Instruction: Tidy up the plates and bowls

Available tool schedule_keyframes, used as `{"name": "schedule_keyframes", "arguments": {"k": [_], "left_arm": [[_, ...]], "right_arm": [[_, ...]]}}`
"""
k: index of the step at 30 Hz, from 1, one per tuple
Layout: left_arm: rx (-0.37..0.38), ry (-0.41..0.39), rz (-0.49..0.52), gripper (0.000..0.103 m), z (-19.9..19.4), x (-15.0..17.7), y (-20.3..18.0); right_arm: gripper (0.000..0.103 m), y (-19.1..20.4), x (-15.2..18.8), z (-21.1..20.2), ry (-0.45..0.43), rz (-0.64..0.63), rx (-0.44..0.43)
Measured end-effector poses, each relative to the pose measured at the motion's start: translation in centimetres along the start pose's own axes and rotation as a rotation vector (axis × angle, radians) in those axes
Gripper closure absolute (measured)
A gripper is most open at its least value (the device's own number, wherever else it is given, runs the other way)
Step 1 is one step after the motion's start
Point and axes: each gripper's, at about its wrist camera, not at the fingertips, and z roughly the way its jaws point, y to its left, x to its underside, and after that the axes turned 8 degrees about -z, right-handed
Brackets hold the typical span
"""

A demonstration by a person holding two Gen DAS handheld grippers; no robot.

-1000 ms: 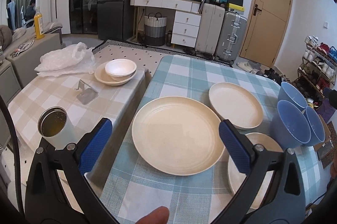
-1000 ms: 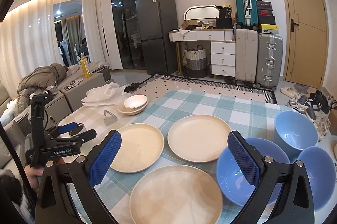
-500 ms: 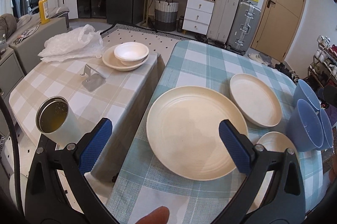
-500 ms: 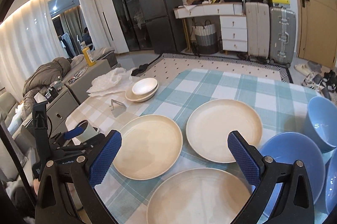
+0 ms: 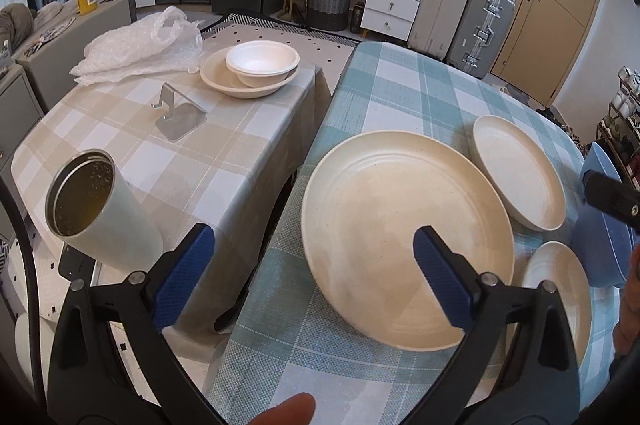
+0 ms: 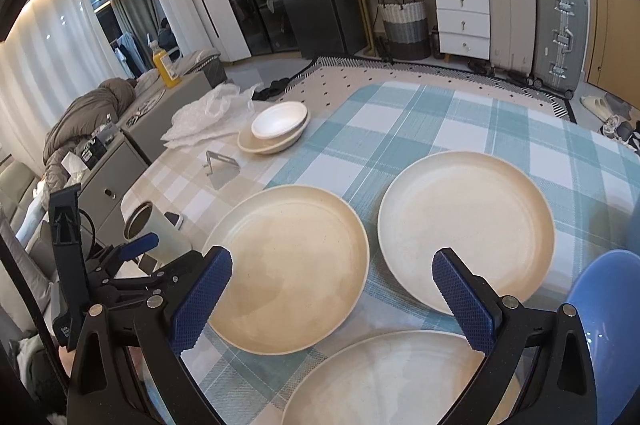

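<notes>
Three cream plates lie on the blue-checked table. In the left wrist view the large plate (image 5: 404, 237) is in the middle, with a second plate (image 5: 520, 173) behind it and a third (image 5: 560, 289) to the right. My left gripper (image 5: 312, 237) hovers over the large plate's left rim; its jaws are closing with nothing pressed between them. My right gripper (image 6: 332, 257) stands open above the left plate (image 6: 288, 265), between the far plate (image 6: 466, 229) and the near plate (image 6: 384, 377). A blue bowl (image 6: 608, 325) sits at the right edge.
A lower side table (image 5: 132, 153) with a beige checked cloth stands to the left across a narrow gap. It carries a metal tumbler (image 5: 100, 209), a small metal stand (image 5: 178, 113), a white bowl (image 5: 262, 61) on a cream dish, and a crumpled plastic bag (image 5: 140, 49).
Both grippers have come down and closer to the plates, which now fill more of each view. The left gripper's fingers stand slightly narrower than before.
</notes>
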Motion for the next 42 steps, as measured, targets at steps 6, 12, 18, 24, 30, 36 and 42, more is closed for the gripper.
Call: {"name": "schedule_keyframes", "arguments": {"k": [6,12,18,24,30,36,42], "left_arm": [[0.010,0.036,-0.006,0.014,2.2,0.0,0.8],[0.020,0.077,0.002,0.024,3.2,0.3,0.7],[0.036,0.108,-0.013,0.025,4.1,0.5,0.9],[0.044,0.126,-0.004,0.028,4.5,1.0,0.7],[0.049,0.145,-0.004,0.037,5.1,1.2,0.8],[0.051,0.163,-0.004,0.050,5.5,1.4,0.9],[0.051,0.164,0.003,0.068,5.6,1.5,0.9]], "right_arm": [[0.004,-0.8,0.4,3.4,0.063,0.023,-0.036],[0.012,-1.0,1.0,5.4,0.111,0.043,-0.065],[0.018,-0.8,1.4,6.3,0.148,0.057,-0.100],[0.024,-0.8,1.8,7.4,0.186,0.054,-0.087],[0.028,-0.9,2.1,8.8,0.220,0.068,-0.089],[0.034,-0.7,2.3,9.6,0.233,0.072,-0.095],[0.049,-0.7,2.5,9.7,0.230,0.081,-0.076]]}}
